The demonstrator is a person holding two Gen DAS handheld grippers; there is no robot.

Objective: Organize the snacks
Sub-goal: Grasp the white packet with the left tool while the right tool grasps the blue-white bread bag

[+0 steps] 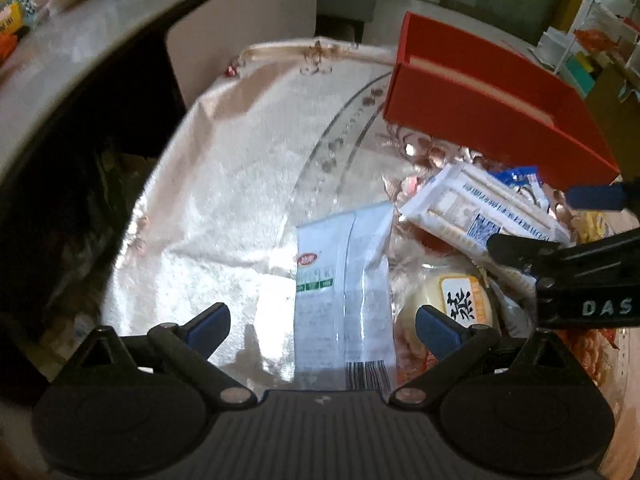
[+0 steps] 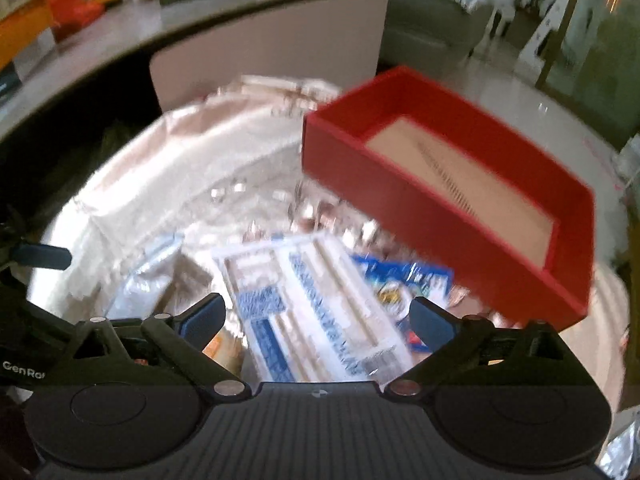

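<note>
A red open box (image 2: 472, 200) with a tan floor stands at the back right of a round table; it also shows in the left wrist view (image 1: 500, 96). In front of it lies a pile of snacks. A white packet with green print (image 1: 344, 288) lies between the fingers of my open left gripper (image 1: 322, 328). A round yellow snack (image 1: 452, 300) is by its right finger. A white packet with blue print (image 2: 316, 312) lies under my open right gripper (image 2: 318, 320), with a blue packet (image 2: 404, 280) beside it. The right gripper also shows in the left wrist view (image 1: 560, 220).
A shiny cream tablecloth (image 1: 224, 184) covers the table. A dark gap and a grey counter (image 2: 120, 40) with boxes lie to the left and behind. A silver packet (image 2: 148, 284) lies at the pile's left. The right wrist view is blurred.
</note>
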